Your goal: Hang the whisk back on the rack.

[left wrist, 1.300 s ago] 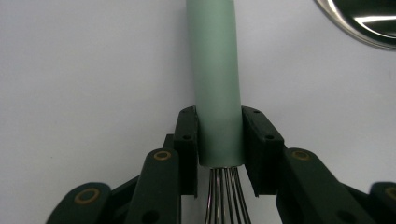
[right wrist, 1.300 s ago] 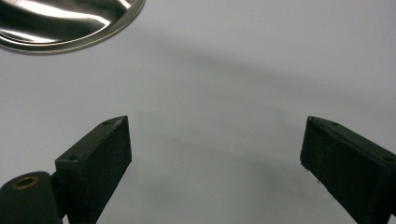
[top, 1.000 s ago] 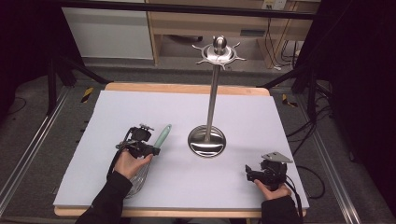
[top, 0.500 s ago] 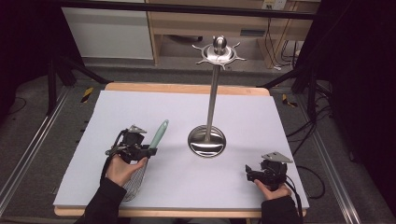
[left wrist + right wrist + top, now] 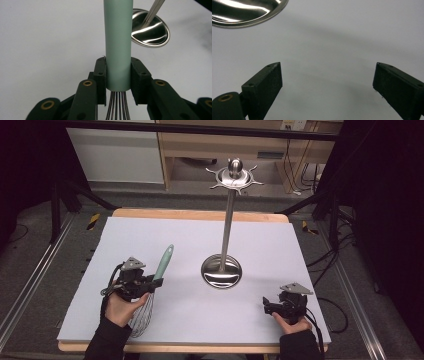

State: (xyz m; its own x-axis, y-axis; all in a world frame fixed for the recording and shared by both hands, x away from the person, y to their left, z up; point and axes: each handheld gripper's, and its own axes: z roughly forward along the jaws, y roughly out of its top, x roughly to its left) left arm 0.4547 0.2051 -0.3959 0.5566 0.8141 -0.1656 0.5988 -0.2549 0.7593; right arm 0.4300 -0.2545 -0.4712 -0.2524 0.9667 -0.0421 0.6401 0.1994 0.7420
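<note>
Mint-green plastic marks the handle of a wire whisk (image 5: pixel 156 280), and the left gripper (image 5: pixel 145 282) is closed on that handle near the end where the wires begin; in the left gripper view both black jaws press the handle's sides, with the thin steel wires running down between them toward the camera. Compared with a second ago, the handle has swung from lying low beside the gripper to pointing up and away toward the far side of the table; the left hand (image 5: pixel 122 305) has also drawn a little nearer the person. The wire balloon lies by the person's left wrist, close over the pale grey table mat (image 5: pixel 165 235); whether it touches the mat is unclear. This suggests the whisk has just been picked up and is being readied for the tall steel utensil stand (image 5: pixel 222 270), whose round base sits mid-table and whose hooked crown rises behind; the whisk and stand are apart. The right gripper (image 5: pixel 274 304) rests near the right front corner, jaws spread wide with nothing between them, unmoved across the second.
</note>
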